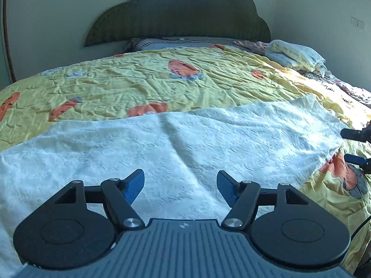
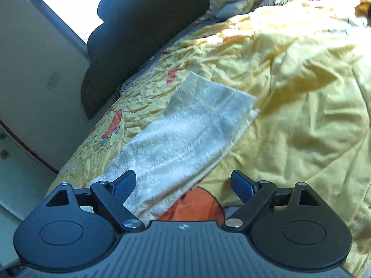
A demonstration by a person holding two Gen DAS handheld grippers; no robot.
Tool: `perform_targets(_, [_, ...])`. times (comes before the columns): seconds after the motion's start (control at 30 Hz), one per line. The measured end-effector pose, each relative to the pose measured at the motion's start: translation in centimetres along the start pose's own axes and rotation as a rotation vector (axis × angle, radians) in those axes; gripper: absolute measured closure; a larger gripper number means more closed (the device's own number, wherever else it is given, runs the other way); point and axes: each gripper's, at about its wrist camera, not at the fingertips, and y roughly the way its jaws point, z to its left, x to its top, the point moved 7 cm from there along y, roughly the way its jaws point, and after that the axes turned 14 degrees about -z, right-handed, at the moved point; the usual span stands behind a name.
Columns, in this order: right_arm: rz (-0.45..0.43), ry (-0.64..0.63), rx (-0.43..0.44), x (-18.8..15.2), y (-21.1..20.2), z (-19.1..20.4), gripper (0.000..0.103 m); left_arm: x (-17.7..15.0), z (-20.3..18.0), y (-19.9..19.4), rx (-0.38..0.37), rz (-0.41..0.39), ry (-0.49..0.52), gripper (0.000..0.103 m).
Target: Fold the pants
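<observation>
White textured pants [image 1: 185, 143] lie spread flat across a yellow bedspread [image 1: 139, 78] with orange cartoon prints. My left gripper [image 1: 180, 185] hovers over the near part of the pants, open, with nothing between its blue pads. In the left wrist view the right gripper's two black fingers [image 1: 354, 134] show at the right edge, beside the end of the pants. In the right wrist view the pants [image 2: 185, 134] run away as a long strip, and my right gripper [image 2: 183, 187] stands open over their near end, holding nothing.
A dark scalloped headboard [image 1: 176, 16] stands at the far end of the bed. Folded bedding and pillows [image 1: 294, 53] are piled at the far right corner. A bright window [image 2: 74, 7] is in the wall left of the headboard.
</observation>
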Motion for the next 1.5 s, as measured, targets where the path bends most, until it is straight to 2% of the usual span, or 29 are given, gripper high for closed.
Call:
perform_targets(0.13, [-0.035, 0.027, 0.03, 1.0, 1.2, -0.4, 0.013, -0.3, -0.3, 0.3, 0.015, 0.017, 0.035, 0.029])
perform_targets(0.37, [-0.136, 0.089, 0.032, 3.9, 5.0, -1.6, 0.015, 0.1, 0.8, -0.1, 0.024, 0.004, -0.002, 0.025])
perform_targets(0.5, [-0.139, 0.11, 0.024, 4.7, 6.6, -1.5, 0.015, 0.2, 0.9, 0.0, 0.036, 0.003, 0.001, 0.024])
perform_targets(0.53, [-0.133, 0.104, 0.018, 4.7, 6.9, -1.5, 0.028, 0.2, 0.9, 0.0, 0.033, 0.005, -0.003, 0.024])
perform_targets(0.57, [-0.116, 0.107, -0.007, 4.6, 7.5, -1.8, 0.059, 0.3, 0.9, 0.0, 0.03, 0.006, -0.005, 0.024])
perform_targets(0.63, [-0.1, 0.14, -0.041, 4.3, 8.3, -2.7, 0.088, 0.4, 1.0, -0.1, 0.031, 0.001, -0.004, 0.024])
perform_targets(0.7, [-0.11, 0.134, -0.036, 4.2, 8.3, -2.5, 0.088, 0.7, 1.4, -0.3, 0.04, -0.02, -0.004, 0.024])
perform_targets(0.77, [-0.137, 0.031, -0.033, 4.5, 7.8, -0.7, 0.089, 1.2, 2.2, -0.5, 0.046, -0.043, -0.025, 0.024])
perform_targets(0.83, [-0.17, -0.139, 0.006, 4.7, 7.0, 3.3, 0.089, 1.8, 3.3, -0.6, 0.031, -0.057, -0.109, 0.024])
perform_targets(0.93, [-0.198, -0.422, 0.112, 3.4, 5.7, 10.7, 0.089, 2.7, 5.6, -1.1, -0.036, -0.088, -0.374, 0.024])
perform_targets(0.97, [-0.198, -0.531, 0.161, 2.0, 5.3, 13.7, 0.089, 2.8, 6.2, -1.1, -0.068, -0.086, -0.456, 0.021])
perform_targets(1.07, [-0.161, -0.737, 0.294, -3.0, 4.6, 20.0, 0.089, 2.8, 7.2, -0.3, -0.199, -0.046, -0.692, 0.016])
perform_targets(1.13, [-0.105, -0.813, 0.359, -6.8, 4.6, 22.3, 0.089, 2.4, 7.3, 0.3, -0.295, -0.016, -0.855, 0.016])
perform_targets(1.2, [-0.055, -0.856, 0.391, -10.1, 4.6, 23.4, 0.089, 2.2, 7.0, 1.1, -0.373, 0.008, -0.962, 0.01])
perform_targets(1.27, [-0.022, -0.885, 0.407, -12.6, 4.3, 24.0, 0.088, 1.9, 6.6, 2.1, -0.418, 0.034, -1.026, 0.009])
perform_targets(1.33, [-0.004, -0.886, 0.422, -13.9, 4.0, 24.4, 0.088, 1.5, 6.2, 3.6, -0.435, 0.072, -1.075, 0.008])
perform_targets(1.5, [-0.019, -0.995, 0.48, -15.8, 1.6, 25.3, 0.087, 0.3, 6.0, 7.2, -0.4, 0.15, -1.165, 0.01])
